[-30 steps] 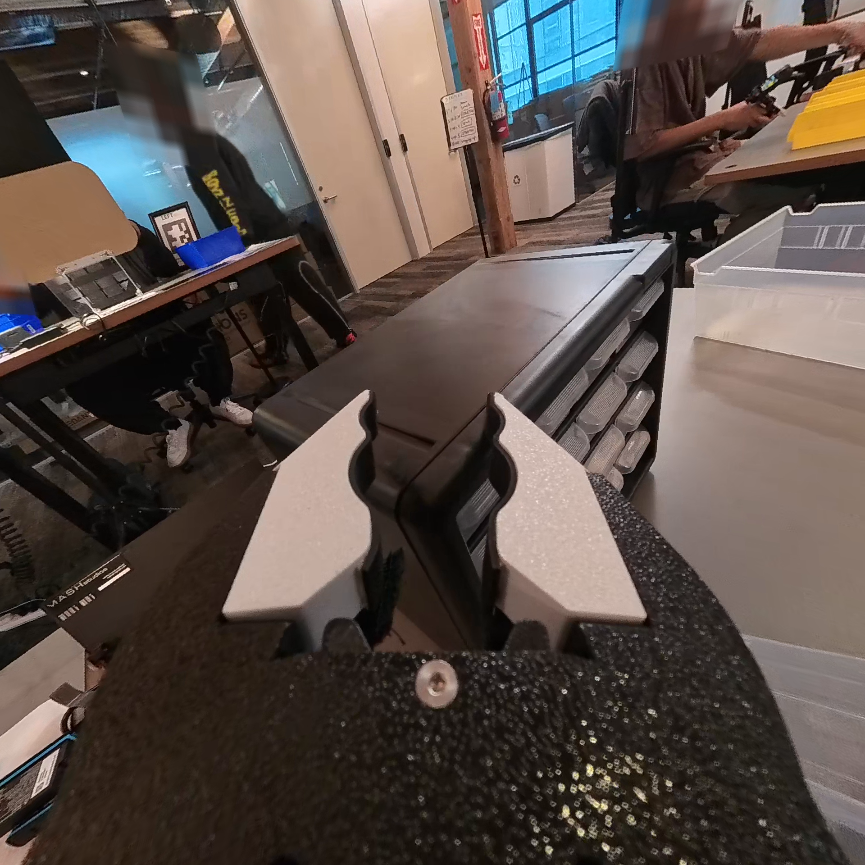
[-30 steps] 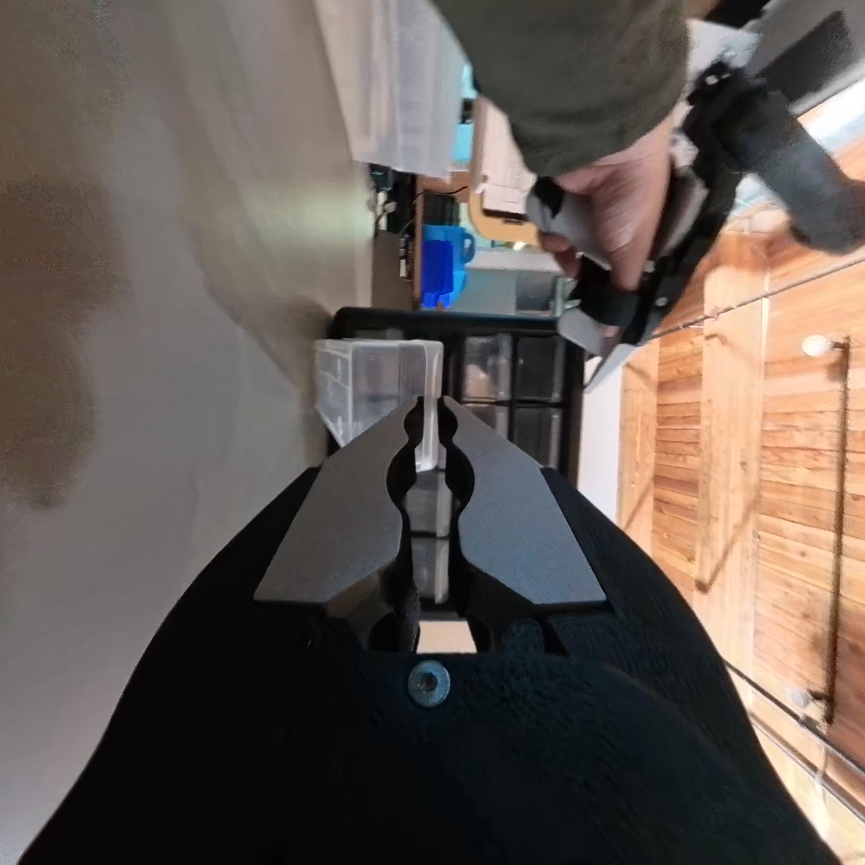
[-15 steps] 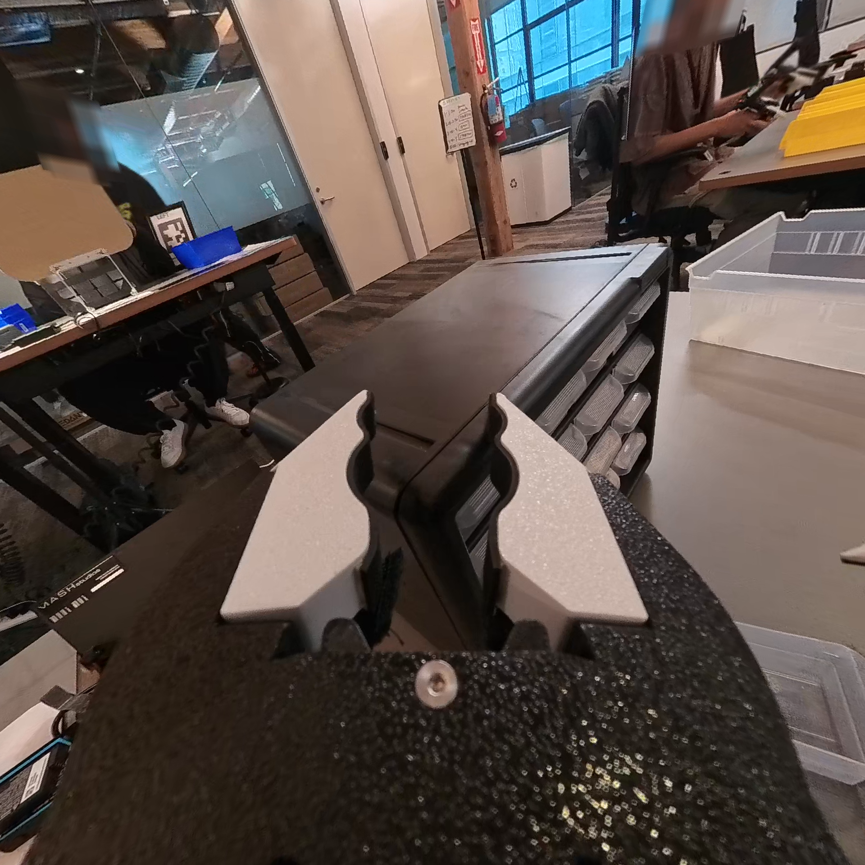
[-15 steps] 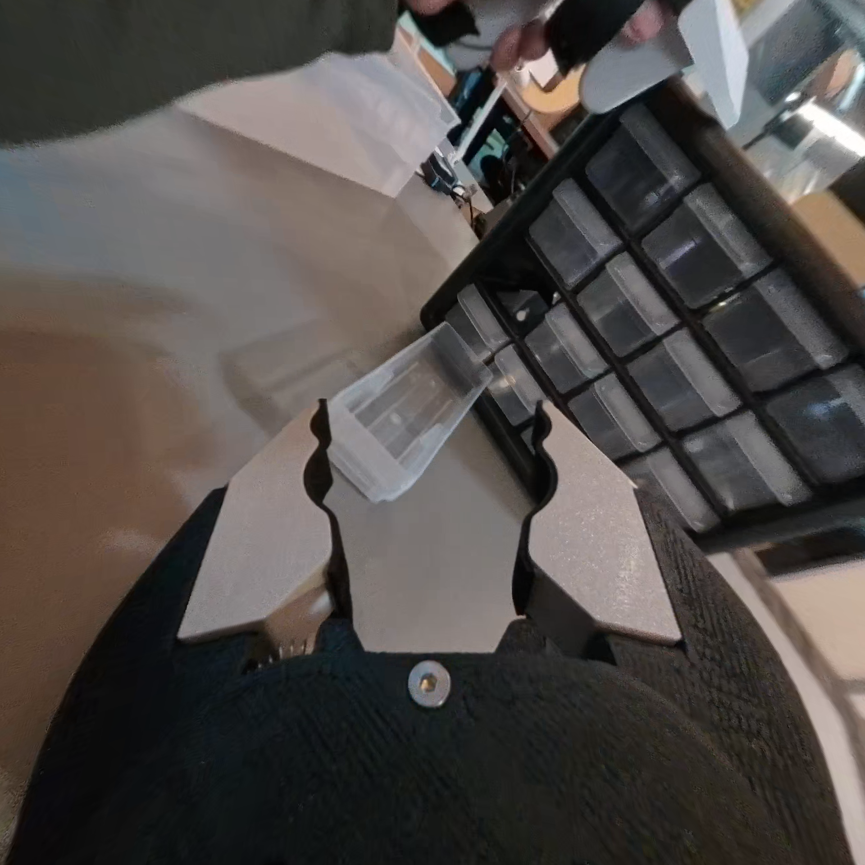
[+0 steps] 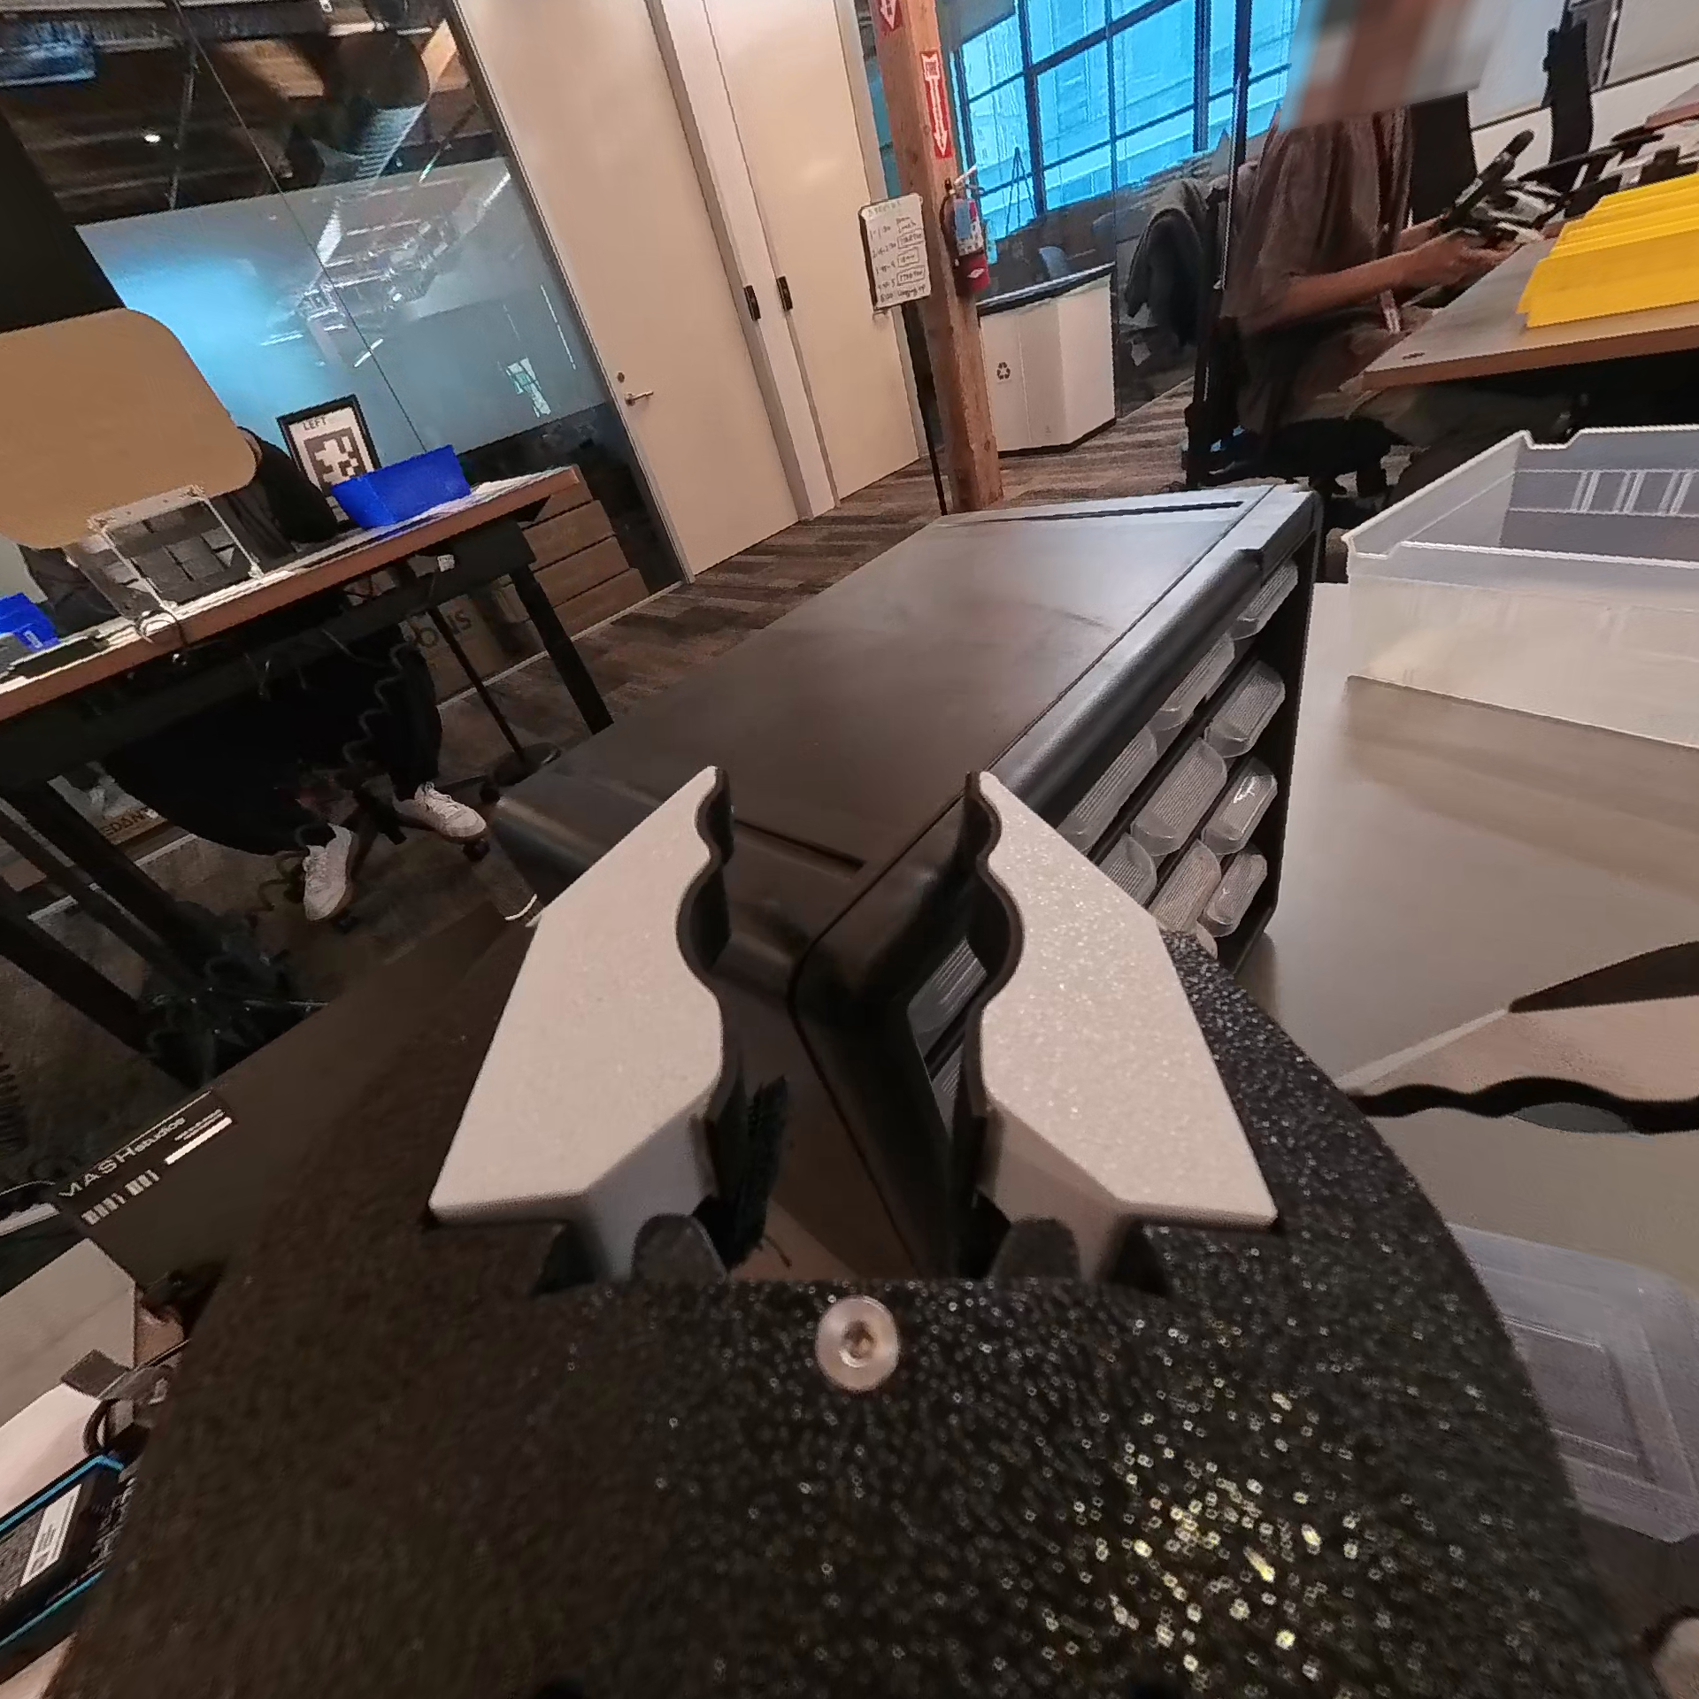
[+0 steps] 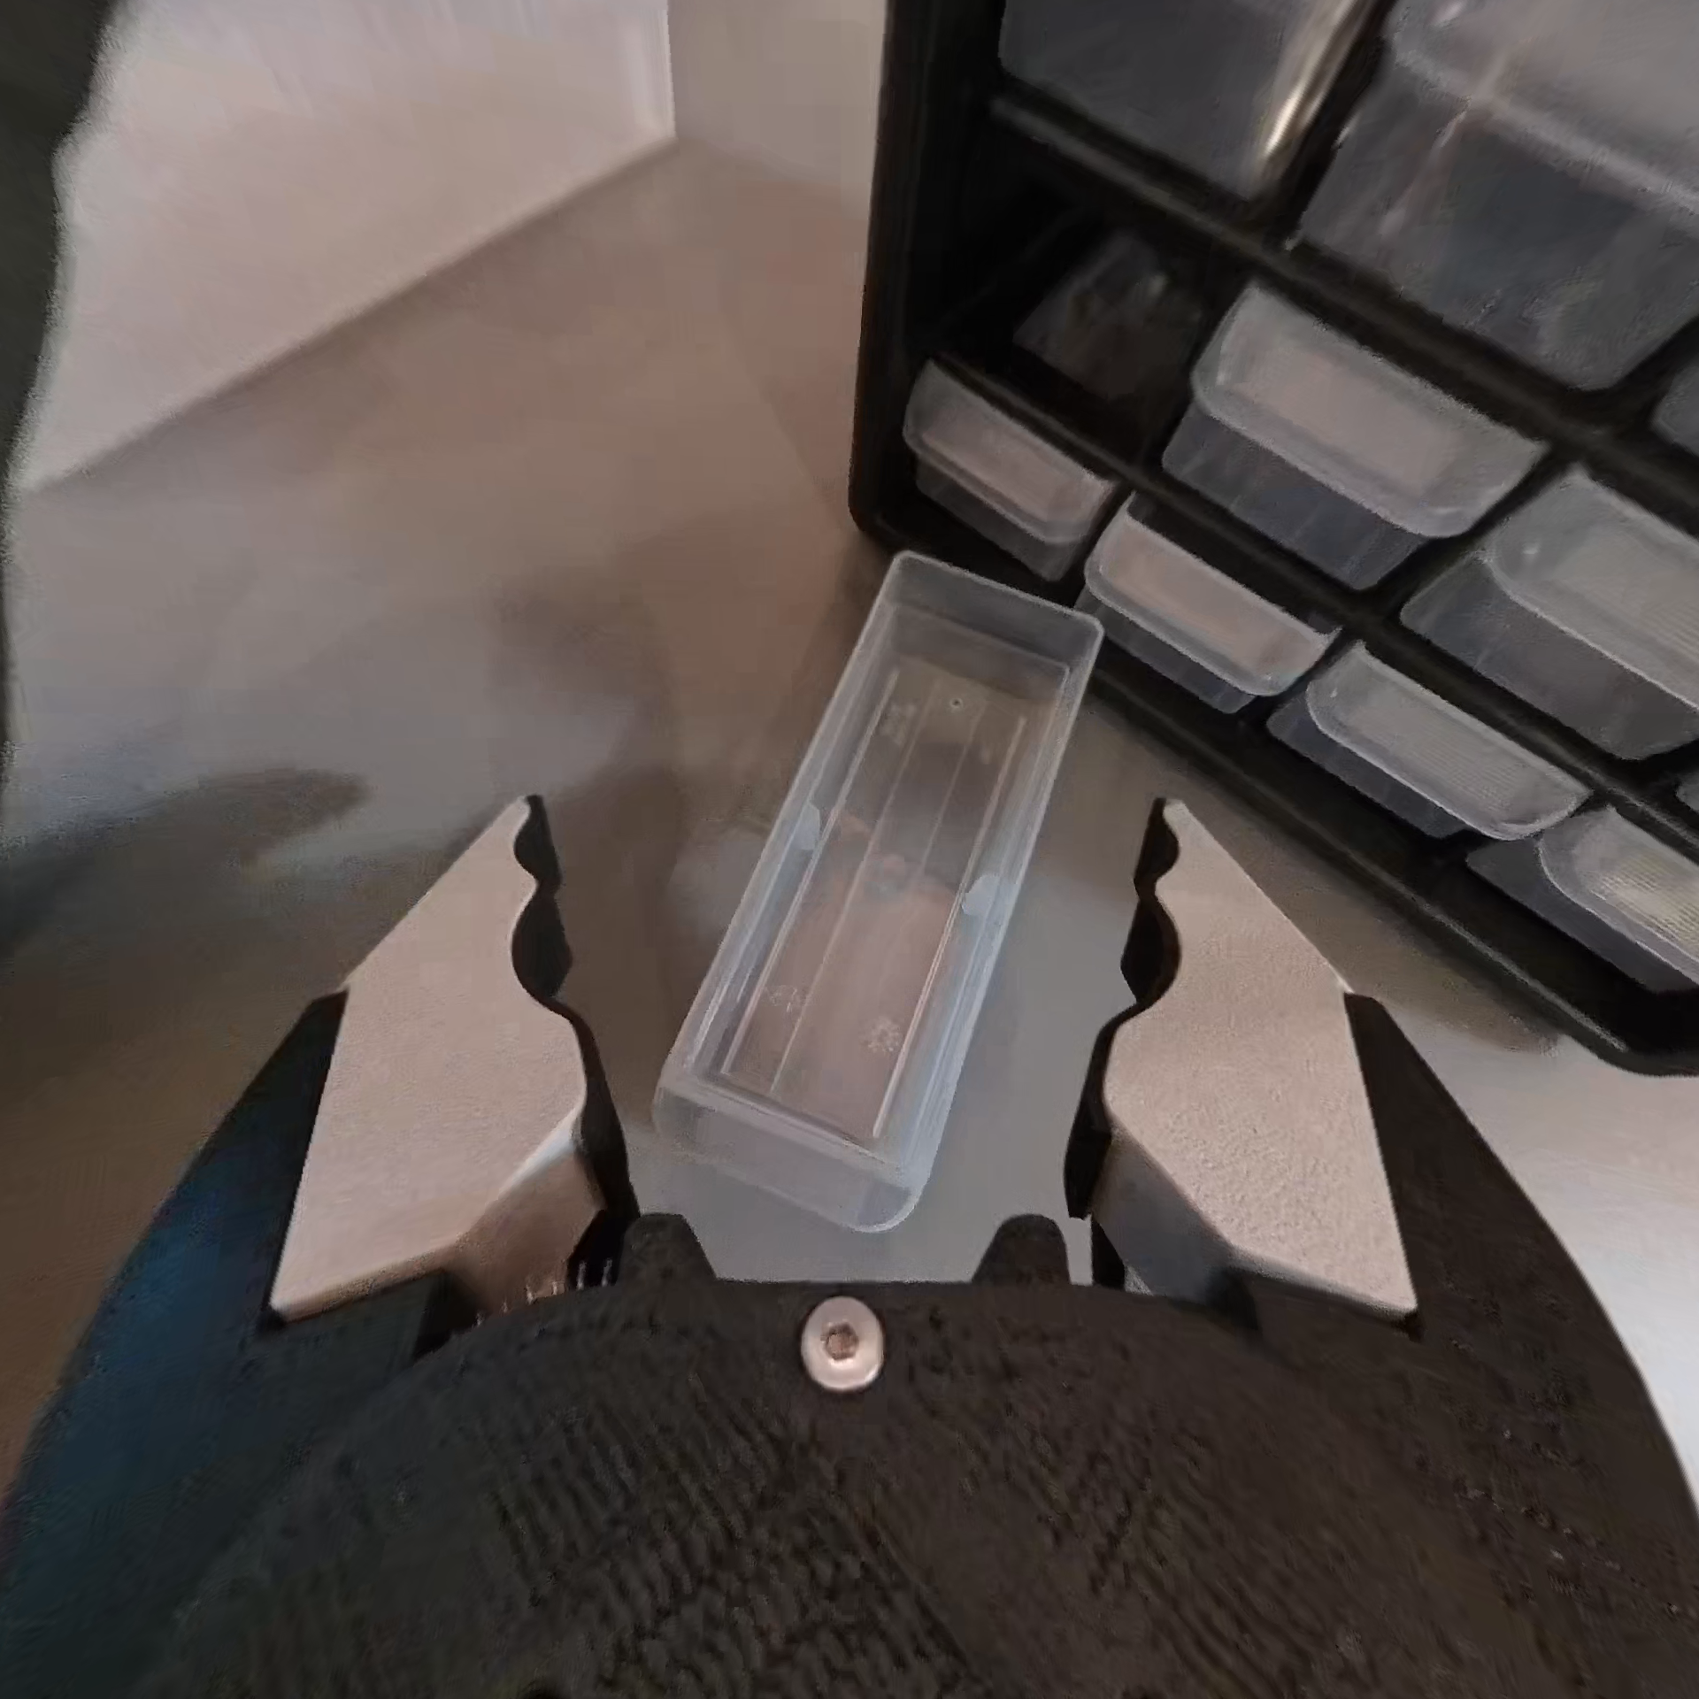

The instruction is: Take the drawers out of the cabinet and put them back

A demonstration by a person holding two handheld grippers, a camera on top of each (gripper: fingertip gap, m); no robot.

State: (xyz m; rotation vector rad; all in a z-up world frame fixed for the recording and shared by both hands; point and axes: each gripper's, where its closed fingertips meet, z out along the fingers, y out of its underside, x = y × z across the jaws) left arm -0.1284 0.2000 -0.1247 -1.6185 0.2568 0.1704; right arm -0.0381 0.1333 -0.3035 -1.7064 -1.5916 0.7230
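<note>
Now that the right feed has swung to look down on the table, I log it line by line.

Right gripper (image 6: 844,809): jaws as wide as half a second ago, holding nothing.
Drawer (image 6: 883,873): clear and empty. It was tilted near my left fingertip before; now it lies flat on the table (image 6: 414,552) between the two fingers, touching neither.
Drawer's far end: just beside the lower left corner of the cabinet (image 6: 883,276), outside it.
Left gripper (image 5: 846,800): unchanged, jaws narrow and clamped over the cabinet's upper front edge near its end.
Left feed, right edge: one finger of the right gripper now reaches further in — only a point showed before.
Clear tray (image 5: 1517,570): stays on the table beyond the cabinet, well apart from both grippers.
Cut off: the cabinet's top and right side run out of the right feed, so I cannot count its drawers.
Hard to make out: one dark slot in the left column, second row up — I cannot tell whether it is empty.
Blur: a dark smear down the left edge of the right feed, which I cannot identify.
</note>
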